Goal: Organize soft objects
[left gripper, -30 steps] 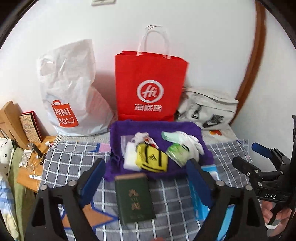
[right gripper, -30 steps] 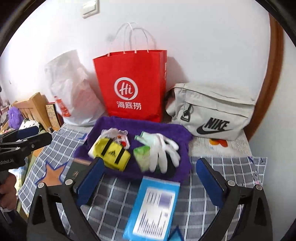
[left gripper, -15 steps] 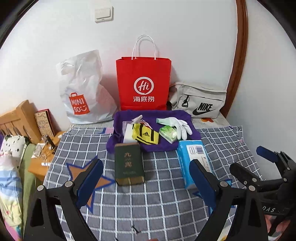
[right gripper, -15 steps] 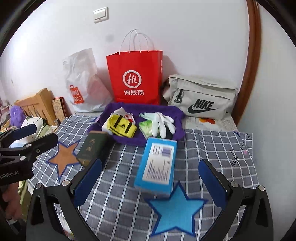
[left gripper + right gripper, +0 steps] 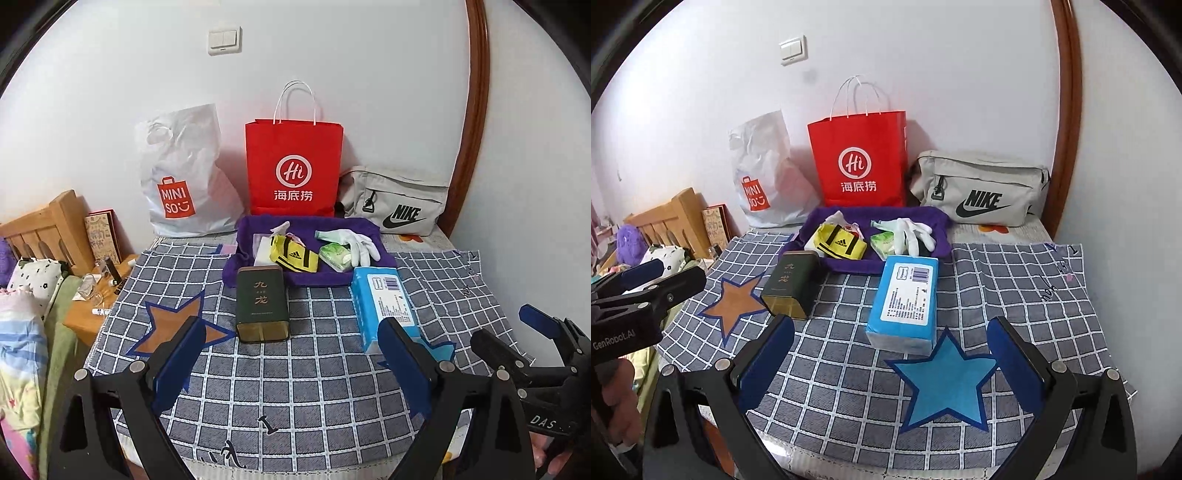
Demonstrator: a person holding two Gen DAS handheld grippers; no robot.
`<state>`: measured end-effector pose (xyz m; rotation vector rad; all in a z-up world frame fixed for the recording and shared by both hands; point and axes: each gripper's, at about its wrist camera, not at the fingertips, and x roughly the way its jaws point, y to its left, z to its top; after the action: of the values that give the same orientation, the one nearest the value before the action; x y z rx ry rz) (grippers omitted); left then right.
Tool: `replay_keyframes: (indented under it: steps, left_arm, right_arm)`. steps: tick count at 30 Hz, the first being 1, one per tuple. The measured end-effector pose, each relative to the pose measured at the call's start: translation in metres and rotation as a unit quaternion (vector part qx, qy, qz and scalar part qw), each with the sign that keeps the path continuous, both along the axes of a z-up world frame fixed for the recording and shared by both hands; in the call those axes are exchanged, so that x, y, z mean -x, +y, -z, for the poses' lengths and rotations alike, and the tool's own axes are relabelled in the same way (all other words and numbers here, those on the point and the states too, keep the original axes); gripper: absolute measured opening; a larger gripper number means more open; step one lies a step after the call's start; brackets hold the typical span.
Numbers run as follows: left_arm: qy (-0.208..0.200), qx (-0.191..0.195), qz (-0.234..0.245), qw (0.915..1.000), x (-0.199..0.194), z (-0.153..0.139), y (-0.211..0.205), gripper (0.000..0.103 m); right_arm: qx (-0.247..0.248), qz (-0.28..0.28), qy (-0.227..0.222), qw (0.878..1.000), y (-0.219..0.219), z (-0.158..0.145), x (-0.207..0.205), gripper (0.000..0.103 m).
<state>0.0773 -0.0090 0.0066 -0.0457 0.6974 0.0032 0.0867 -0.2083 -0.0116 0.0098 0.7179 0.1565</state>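
Observation:
A purple towel (image 5: pixel 255 227) (image 5: pixel 938 225) lies at the back of the checked cloth. On it are a yellow Adidas pouch (image 5: pixel 293 256) (image 5: pixel 842 245), white gloves (image 5: pixel 356 242) (image 5: pixel 912 230), a green tissue pack (image 5: pixel 334 256) (image 5: pixel 882 243) and a white packet (image 5: pixel 264 249). In front lie a dark green tin (image 5: pixel 261 304) (image 5: pixel 790 284) and a blue tissue pack (image 5: pixel 384 299) (image 5: pixel 908 299). My left gripper (image 5: pixel 291 363) and right gripper (image 5: pixel 890 360) are open and empty, well back from these things near the table's front edge.
A white Miniso bag (image 5: pixel 181 177), a red paper bag (image 5: pixel 293 170) and a grey Nike bag (image 5: pixel 399 206) stand along the wall. A wooden headboard (image 5: pixel 48 229), a low side table (image 5: pixel 96 295) with small items and bedding are at the left.
Both grippers have pulled back and up from the towel toward the table's front edge. The view now takes in the whole table; both stay open and empty.

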Motion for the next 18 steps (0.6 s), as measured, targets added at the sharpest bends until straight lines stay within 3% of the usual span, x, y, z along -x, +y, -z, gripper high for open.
replay_keyframes:
  steps: [18]
  left_arm:
    - [-0.003, 0.0, 0.003, 1.0, 0.009, 0.001, 0.001, 0.094]
  right_arm:
    - [0.0, 0.003, -0.006, 1.0, 0.004, -0.004, 0.012, 0.103]
